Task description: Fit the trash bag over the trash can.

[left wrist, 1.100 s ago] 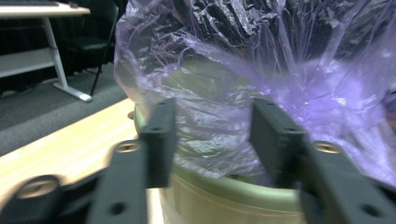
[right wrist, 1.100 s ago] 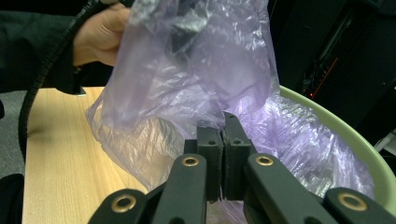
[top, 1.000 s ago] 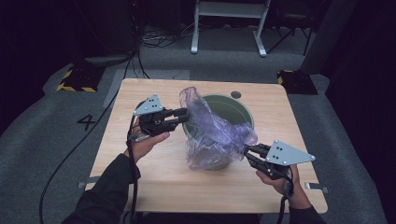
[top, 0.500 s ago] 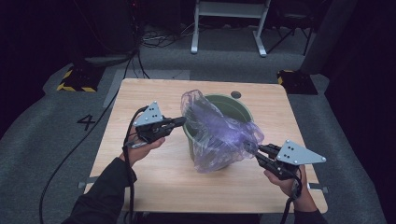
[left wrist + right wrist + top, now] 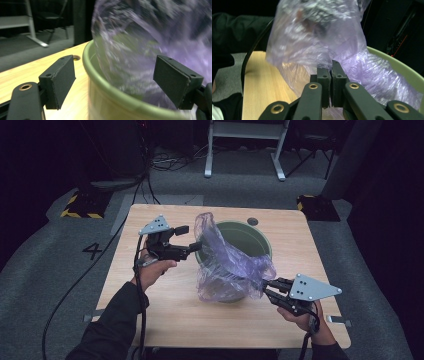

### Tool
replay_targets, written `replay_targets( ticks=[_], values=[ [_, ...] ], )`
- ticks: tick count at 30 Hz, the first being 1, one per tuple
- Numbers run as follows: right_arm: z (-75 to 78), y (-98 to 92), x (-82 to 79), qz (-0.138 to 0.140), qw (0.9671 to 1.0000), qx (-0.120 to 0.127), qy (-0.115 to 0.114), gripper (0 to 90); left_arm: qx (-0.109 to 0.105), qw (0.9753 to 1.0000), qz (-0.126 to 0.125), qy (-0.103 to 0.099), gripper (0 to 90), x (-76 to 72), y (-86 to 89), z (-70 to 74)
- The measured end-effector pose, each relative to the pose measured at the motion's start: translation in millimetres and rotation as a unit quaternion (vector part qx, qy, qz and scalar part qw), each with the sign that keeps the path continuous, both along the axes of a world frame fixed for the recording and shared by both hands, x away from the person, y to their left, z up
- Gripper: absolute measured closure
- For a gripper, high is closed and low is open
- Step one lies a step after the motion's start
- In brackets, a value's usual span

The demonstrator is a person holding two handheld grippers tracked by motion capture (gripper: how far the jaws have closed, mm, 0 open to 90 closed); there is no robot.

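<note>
A green bucket stands in the middle of the wooden table. A thin purple plastic bag drapes over its rim and down its near side. My left gripper is open at the bucket's left rim, one jaw outside on the table side, the other against the bag. My right gripper is shut on the bag's edge at the bucket's near right, and the right gripper view has the film pinched between its pads.
A round hole sits in the table behind the bucket. A white frame and cables lie on the grey floor beyond. Yellow-black striped blocks flank the table's far corners. A cable trails off the table's left edge.
My left gripper has opened and let go of the bag at the left rim. My right gripper has pulled its edge of the bag farther to the near right.
</note>
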State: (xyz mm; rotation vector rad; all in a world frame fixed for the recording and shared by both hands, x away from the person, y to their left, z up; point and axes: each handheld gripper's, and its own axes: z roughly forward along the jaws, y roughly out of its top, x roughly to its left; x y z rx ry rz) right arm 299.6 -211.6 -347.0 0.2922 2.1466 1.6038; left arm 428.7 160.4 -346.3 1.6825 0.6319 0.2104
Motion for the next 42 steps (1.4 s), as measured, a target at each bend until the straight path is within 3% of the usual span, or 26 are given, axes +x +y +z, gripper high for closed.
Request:
replay_targets(
  ticks=[2, 4, 5, 6, 7, 10, 13, 19, 26, 27, 29, 30, 32, 35, 38, 42],
  values=[
    [-1.8, -0.8, 0.9, 0.007, 1.0, 0.004, 0.002, 87.6, 0.011, 0.9999, 0.004, 0.004, 18.7, 4.6, -3.4, 0.7],
    [-2.6, -1.3, 1.5, 0.007, 1.0, 0.004, 0.001, 86.6, 0.021, 0.9997, 0.006, 0.003, 26.3, 8.7, -7.2, 0.6],
    [-2.9, -1.7, 1.5, 0.007, 1.0, 0.006, 0.001, 86.6, 0.037, 0.9991, 0.02, -0.002, 32.2, 10.1, -9.1, 0.6],
    [-3.0, -2.4, 1.0, 0.008, 0.9999, 0.008, 0.001, 86.5, 0.037, 0.9991, 0.018, -0.003, 44.8, 10.8, -9.4, 0.2],
    [-3.0, -2.9, 0.8, 0.008, 0.9999, 0.009, 0.0, 86.2, 0.032, 0.9994, 0.008, -0.005, 50.6, 11.4, -8.9, -0.4],
    [-3.1, -5.4, -0.3, 0.002, 0.9999, 0.011, -0.001, 85.2, 0.049, 0.9984, 0.01, -0.028, 75.8, 8.8, -7.6, 0.1],
    [-3.6, -10.6, -0.5, -0.017, 0.9997, 0.015, 0.002, 85.2, 0.057, 0.9974, 0.005, -0.045, 89.1, 1.8, -0.8, 1.8],
    [-10.2, -25.2, 3.2, -0.069, 0.997, 0.023, 0.027, 86.9, 0.071, 0.9957, -0.006, -0.059, 89.8, -19.5, 16.0, 1.1],
    [-23.9, -41.7, 8.5, -0.13, 0.9885, 0.031, 0.072, 86.8, 0.085, 0.9936, -0.016, -0.074, 89.9, -57.4, 30.9, -17.1],
    [-25.7, -43.6, 9.9, -0.136, 0.9871, 0.032, 0.078, 86.4, 0.081, 0.9941, -0.018, -0.07, 89.9, -62.0, 31.5, -20.6],
    [-28.5, -46.5, 12.7, -0.156, 0.9832, 0.042, 0.085, 78.4, 0.075, 0.9946, -0.022, -0.068, 89.8, -69.6, 30.3, -25.2],
    [-29.2, -47.6, 14.5, -0.17, 0.9807, 0.046, 0.085, 66.3, 0.074, 0.9946, -0.025, -0.069, 89.8, -72.5, 29.0, -26.7],
    [-28.6, -49.4, 16.0, -0.177, 0.9794, 0.051, 0.082, 55.1, 0.073, 0.9941, -0.029, -0.074, 89.8, -79.3, 25.0, -29.0],
    [-23.9, -48.7, 13.2, -0.183, 0.9798, 0.038, 0.07, 37.6, 0.086, 0.9923, -0.031, -0.083, 89.8, -84.1, 18.7, -28.4],
    [-16.0, -52.2, 6.6, -0.182, 0.9807, 0.03, 0.066, 21.5, 0.09, 0.9923, -0.022, -0.082, 89.9, -84.5, 17.7, -28.7],
    [-11.1, -67.7, -0.2, -0.179, 0.9811, 0.015, 0.071, 15.8, 0.096, 0.9922, -0.013, -0.078, 89.8, -84.4, 17.3, -30.3]
  ],
)
